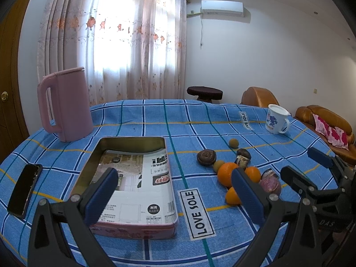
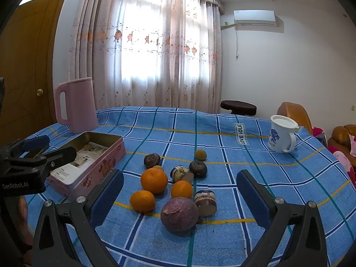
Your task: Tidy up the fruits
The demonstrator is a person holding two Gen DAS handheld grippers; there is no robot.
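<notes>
Orange and purple fruit lies in a loose cluster on the blue checked tablecloth, straight ahead of the right gripper, whose jaws stand wide apart and hold nothing. Nearest to it, just beyond its fingertips and between them, sits the purple fruit, so the right hand looks better placed for a first pick. The left gripper, also spread open and empty, hovers over the near end of the pink tin, which has printed paper on its floor but no fruit, and lies left of the pile, its long axis running near to far. Any fruit would therefore have to travel leftward into the tin, if that is the intended container. Counted in the right view: three oranges, one purple fruit, two small yellow-green fruits, two dark round brown pieces, and two mottled brown-and-cream items whose kind I cannot tell. A pink kettle stands far left, a white mug far right, a phone left of the tin.
</notes>
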